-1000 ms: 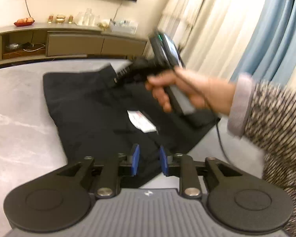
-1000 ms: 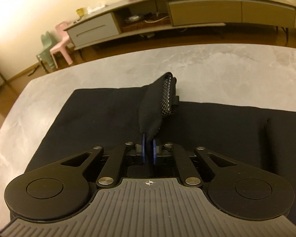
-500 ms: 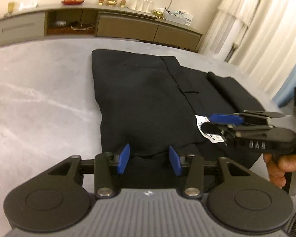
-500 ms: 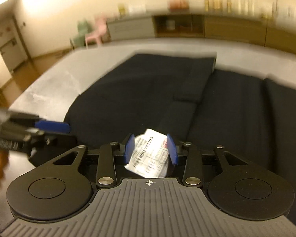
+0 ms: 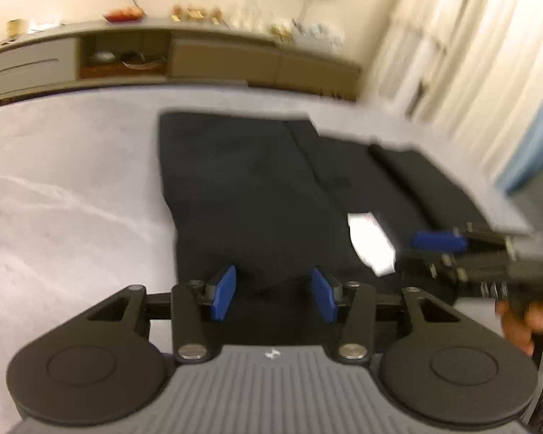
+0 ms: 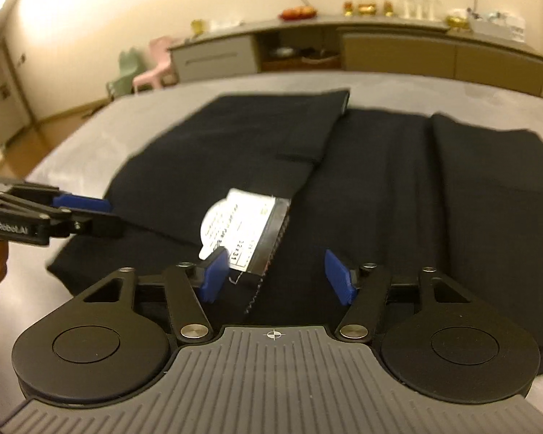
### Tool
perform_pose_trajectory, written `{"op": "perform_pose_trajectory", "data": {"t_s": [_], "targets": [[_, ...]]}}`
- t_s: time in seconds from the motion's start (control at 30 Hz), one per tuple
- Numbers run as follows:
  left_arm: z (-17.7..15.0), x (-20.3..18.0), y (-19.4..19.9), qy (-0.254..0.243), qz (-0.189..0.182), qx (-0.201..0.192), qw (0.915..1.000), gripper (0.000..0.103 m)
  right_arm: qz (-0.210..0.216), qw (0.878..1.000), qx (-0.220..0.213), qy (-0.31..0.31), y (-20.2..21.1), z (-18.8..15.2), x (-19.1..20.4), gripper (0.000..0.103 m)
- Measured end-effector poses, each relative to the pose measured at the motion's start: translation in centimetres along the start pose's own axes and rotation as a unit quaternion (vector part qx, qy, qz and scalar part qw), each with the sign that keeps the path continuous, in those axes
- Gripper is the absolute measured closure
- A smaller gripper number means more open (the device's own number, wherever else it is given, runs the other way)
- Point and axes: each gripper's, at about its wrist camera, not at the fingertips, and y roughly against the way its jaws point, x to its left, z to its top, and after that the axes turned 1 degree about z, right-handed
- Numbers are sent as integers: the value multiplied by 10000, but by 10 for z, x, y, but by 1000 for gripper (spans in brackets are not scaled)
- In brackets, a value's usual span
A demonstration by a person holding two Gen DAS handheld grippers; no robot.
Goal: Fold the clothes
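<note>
While the black garment (image 6: 380,166) lies spread flat across the grey marbled table (image 5: 61,188), both tools hover over its near edge. Here's the left gripper (image 5: 273,291): blue pads apart and widening, dark cloth visible below the gap, nothing pinched between them. Over on the right, the right gripper (image 6: 277,276) has its jaws spreading too, wide apart, and the pads press on nothing. Just beyond its left pad sits a white care label (image 6: 239,228), stitched along a seam on the garment, printed text facing up; the pad's tip overlaps the label's near corner in the view, though I cannot tell if they touch.

From the left wrist view the picture is smeared with motion, yet the other tool shows at the right edge, held by a hand (image 5: 525,322), its blue pad just beside the label. From the right wrist view the left gripper comes in from the left edge, reaching over the garment's near left corner.

A folded panel of the garment lies on the left half, its edge running from the far side toward the label. Far behind, a long low sideboard (image 6: 380,50) lines the wall, with small pastel chairs (image 6: 144,72) to its left.
</note>
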Motion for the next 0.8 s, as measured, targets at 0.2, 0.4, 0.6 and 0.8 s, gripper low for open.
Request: {"op": "perform_pose_trajectory", "data": {"t_s": [0.2,0.4,0.6,0.8], "targets": [[12,31,0,822,207,-80,9964,56,473,9980,-18,-422,-7,12,-4,31],[10,13,-3,542,9,9,9985,56,749,9778,-103,-1954,-48,28,-53,31],[10,-15,-22,-56,411,306,9987,54,883,9727,308,-2122,-65,53,-67,36],[31,-41,-14,403,-382,-16,9985,48,-442,9990,72,-35,15,31,-45,28]]}}
